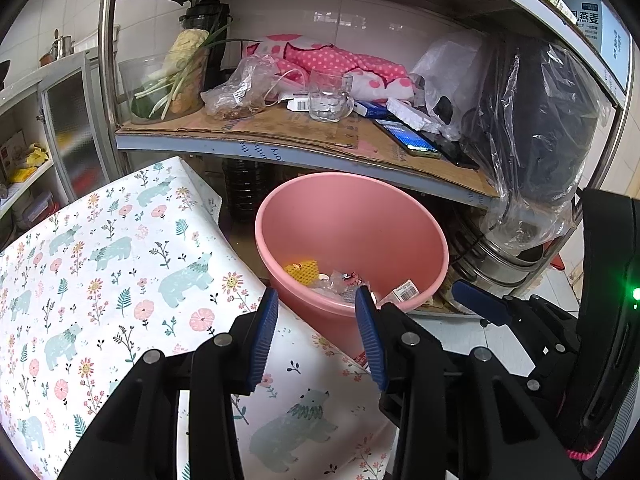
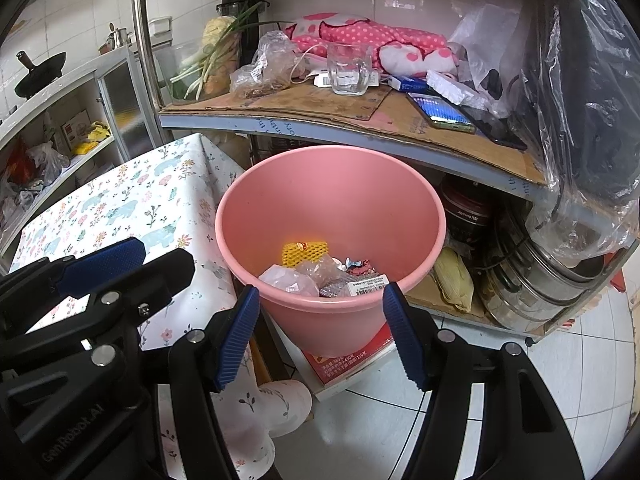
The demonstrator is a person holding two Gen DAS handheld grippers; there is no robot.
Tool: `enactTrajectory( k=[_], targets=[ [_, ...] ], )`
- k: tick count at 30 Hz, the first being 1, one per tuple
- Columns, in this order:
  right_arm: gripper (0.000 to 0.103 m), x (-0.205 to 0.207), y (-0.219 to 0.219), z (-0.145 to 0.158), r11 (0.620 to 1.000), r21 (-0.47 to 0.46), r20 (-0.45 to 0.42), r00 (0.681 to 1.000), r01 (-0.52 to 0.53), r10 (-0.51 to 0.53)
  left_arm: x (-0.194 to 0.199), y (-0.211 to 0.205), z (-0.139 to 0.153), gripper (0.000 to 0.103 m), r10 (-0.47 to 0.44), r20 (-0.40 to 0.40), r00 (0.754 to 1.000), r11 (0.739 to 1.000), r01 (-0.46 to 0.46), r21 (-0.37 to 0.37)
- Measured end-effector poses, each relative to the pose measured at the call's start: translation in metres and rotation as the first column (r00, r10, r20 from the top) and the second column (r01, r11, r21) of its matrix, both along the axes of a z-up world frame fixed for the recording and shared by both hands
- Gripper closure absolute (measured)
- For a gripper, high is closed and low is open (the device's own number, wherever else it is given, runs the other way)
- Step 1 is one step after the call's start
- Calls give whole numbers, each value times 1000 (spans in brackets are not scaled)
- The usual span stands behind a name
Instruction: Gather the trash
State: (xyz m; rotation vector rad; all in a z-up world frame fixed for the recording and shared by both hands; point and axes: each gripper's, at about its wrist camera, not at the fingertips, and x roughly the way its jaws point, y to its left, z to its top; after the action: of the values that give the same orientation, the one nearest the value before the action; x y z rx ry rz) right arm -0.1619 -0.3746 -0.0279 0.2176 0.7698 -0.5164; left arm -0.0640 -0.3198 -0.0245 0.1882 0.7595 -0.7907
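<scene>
One pink bin [image 2: 332, 216] stands on the tiled floor [image 2: 560, 380] between a table under a bear-print cloth [image 1: 100, 264] and a steel rack [image 2: 280, 120], its mouth open and trash [image 2: 328, 272] lying at the bottom: one yellow foam net [image 2: 304, 252], clear plastic wrap, foil scraps and a barcode label. Two grippers point down toward it, side by side. The right gripper [image 2: 320, 328] hangs just short of the bin's near rim, jaws apart and empty, framing the bin's front wall. The left gripper [image 1: 316, 336] sits over the table's corner, jaws also apart with nothing between them, the bin ahead and slightly right of it. The bin's left side nearly meets the hanging cloth; its back sits under the rack's lower shelf edge. A red-printed box [image 2: 352, 360] lies beneath the bin's base. Bare tile opens to the right front. One glass [image 2: 348, 68] and two phones [image 2: 444, 114] rest on the shelf above.
</scene>
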Motion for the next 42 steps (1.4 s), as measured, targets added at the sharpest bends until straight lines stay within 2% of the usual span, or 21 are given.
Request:
enactTrajectory(
  k=[15, 22, 26, 33, 39, 42],
  targets=[
    [38, 14, 3, 1, 1000, -5, -11, 1000, -26, 26, 13, 9, 0, 64, 33, -17, 999, 999, -33, 0],
    [38, 35, 12, 6, 998, -16, -15, 998, -64, 64, 33, 27, 1, 64, 91, -23, 996, 996, -91, -2],
    [38, 57, 25, 10, 994, -16, -16, 994, -112, 112, 53, 46, 3, 64, 155, -17, 988, 988, -155, 3],
    [38, 109, 62, 6, 969, 19, -40, 968, -245, 246, 94, 97, 0, 64, 304, -21, 953, 952, -303, 34],
    [38, 160, 98, -2, 926, 99, -59, 927, -364, 370, 129, 152, -9, 64, 431, -22, 902, 899, -427, 91],
    [38, 181, 113, -9, 905, 125, -84, 905, -407, 418, 146, 183, -15, 64, 495, -32, 868, 865, -488, 117]
  ],
)
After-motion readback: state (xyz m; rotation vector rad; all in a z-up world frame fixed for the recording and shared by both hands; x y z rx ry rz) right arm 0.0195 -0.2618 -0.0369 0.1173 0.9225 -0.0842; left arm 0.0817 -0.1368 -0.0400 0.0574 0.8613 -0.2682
